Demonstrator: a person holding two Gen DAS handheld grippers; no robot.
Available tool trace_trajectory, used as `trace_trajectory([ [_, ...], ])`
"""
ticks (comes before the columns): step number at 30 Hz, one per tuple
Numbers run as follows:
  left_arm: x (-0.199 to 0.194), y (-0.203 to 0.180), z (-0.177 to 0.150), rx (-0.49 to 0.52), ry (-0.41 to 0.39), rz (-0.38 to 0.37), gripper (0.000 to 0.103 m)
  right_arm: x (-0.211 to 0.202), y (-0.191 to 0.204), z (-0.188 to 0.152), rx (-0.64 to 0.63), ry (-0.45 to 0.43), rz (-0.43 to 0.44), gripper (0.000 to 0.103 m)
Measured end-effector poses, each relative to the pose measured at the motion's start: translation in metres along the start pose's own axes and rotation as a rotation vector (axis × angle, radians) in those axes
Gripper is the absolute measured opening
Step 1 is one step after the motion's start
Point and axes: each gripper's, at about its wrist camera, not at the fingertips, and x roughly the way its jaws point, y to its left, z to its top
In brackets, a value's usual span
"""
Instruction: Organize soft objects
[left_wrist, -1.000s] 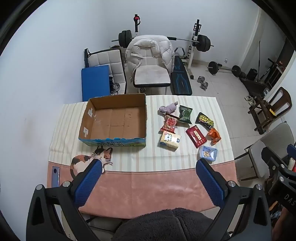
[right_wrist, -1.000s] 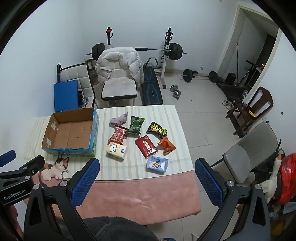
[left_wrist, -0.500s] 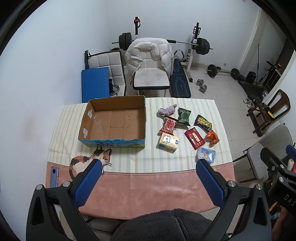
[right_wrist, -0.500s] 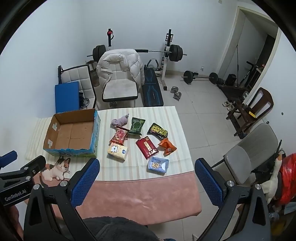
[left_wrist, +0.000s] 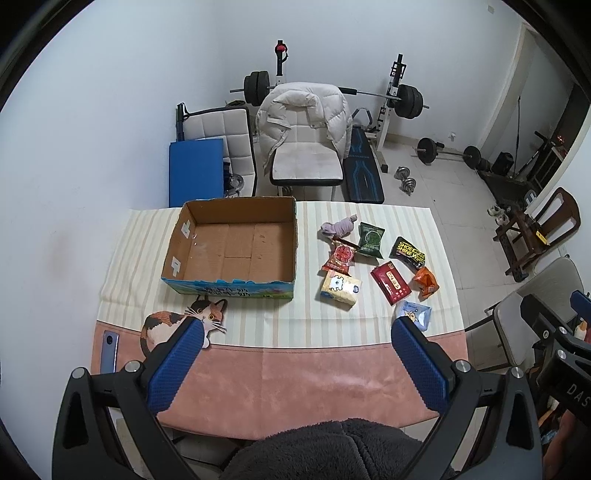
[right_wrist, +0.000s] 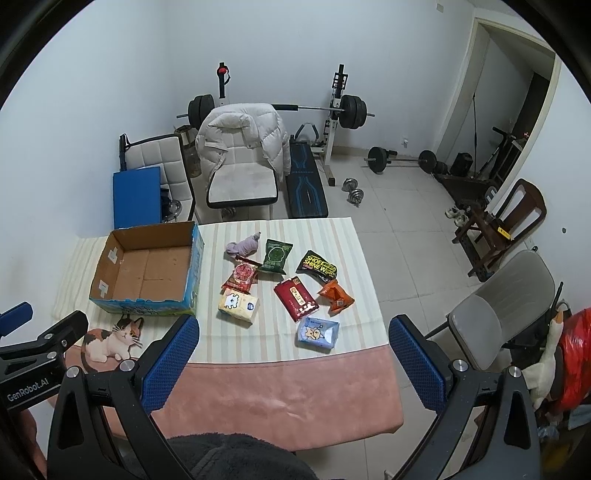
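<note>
An open, empty cardboard box (left_wrist: 232, 243) (right_wrist: 147, 271) stands on the left of the striped tablecloth. To its right lie several soft packets: a purple plush (left_wrist: 338, 227) (right_wrist: 243, 245), a green bag (left_wrist: 370, 238), a red snack bag (left_wrist: 340, 255), a yellow tissue pack (left_wrist: 340, 288) (right_wrist: 238, 305), a dark red pack (left_wrist: 391, 281), a black pouch (left_wrist: 409, 252), an orange bag (left_wrist: 425, 282) and a blue tissue pack (left_wrist: 415, 313) (right_wrist: 317, 332). My left gripper (left_wrist: 295, 332) and right gripper (right_wrist: 293, 330) are open, empty and high above the table's near edge.
A cat-shaped mat (left_wrist: 177, 325) and a phone (left_wrist: 109, 350) lie near the table's front left. A white chair with a jacket (left_wrist: 304, 147), a weight bench and barbells stand behind the table. A grey chair (right_wrist: 498, 310) stands to the right.
Both grippers have risen and pulled back a little, so the table looks smaller and more of the room shows. Nothing on the table has moved.
</note>
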Motion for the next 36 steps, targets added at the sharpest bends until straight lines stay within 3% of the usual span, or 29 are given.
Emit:
trace_trajectory([
  [36,-0.0039,0.0004,0.0062,0.008,-0.015,0.002,0.103,-0.0021,0.0057,0.0075,-0.002,-0.004,0.011,0.103],
])
